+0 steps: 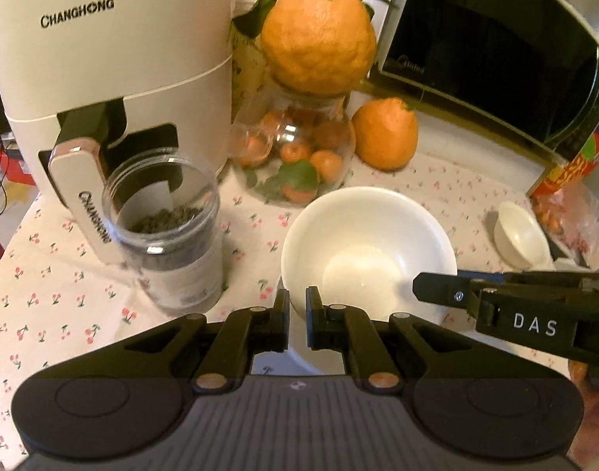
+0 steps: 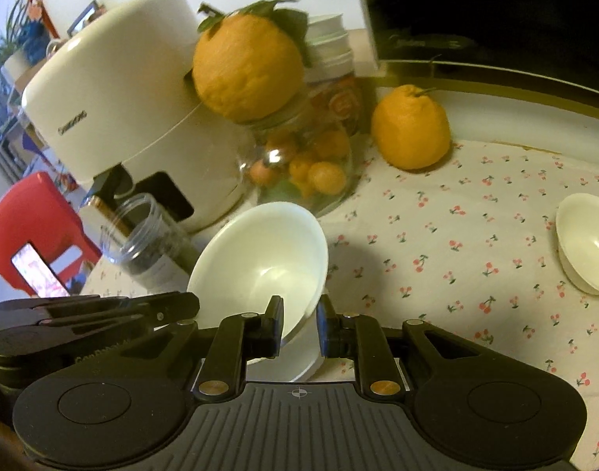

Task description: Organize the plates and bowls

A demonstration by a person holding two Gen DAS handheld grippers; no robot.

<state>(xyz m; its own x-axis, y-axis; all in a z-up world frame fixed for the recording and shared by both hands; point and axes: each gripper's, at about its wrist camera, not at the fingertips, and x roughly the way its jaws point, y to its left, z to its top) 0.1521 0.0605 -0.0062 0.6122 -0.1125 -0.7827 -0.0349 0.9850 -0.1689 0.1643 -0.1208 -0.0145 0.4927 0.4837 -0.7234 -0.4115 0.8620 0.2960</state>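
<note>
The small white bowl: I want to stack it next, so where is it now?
The small white bowl sits on the cherry-print tablecloth at the right edge of both wrist views, apart from the large white bowl, beside a bright snack packet.

The worktop (image 1: pixel 64 306) wears a white cloth printed with small red cherries on green stems. The large bowl (image 1: pixel 368 251) and the small bowl (image 1: pixel 521 239) are plain white. The air fryer (image 1: pixel 103 51) is cream with black lettering. Both big oranges (image 1: pixel 319 39) (image 1: pixel 385 133) are bright orange. Both grippers (image 1: pixel 297 314) (image 2: pixel 299 325) are black. A chair (image 2: pixel 36 219) at far left is red.
</note>
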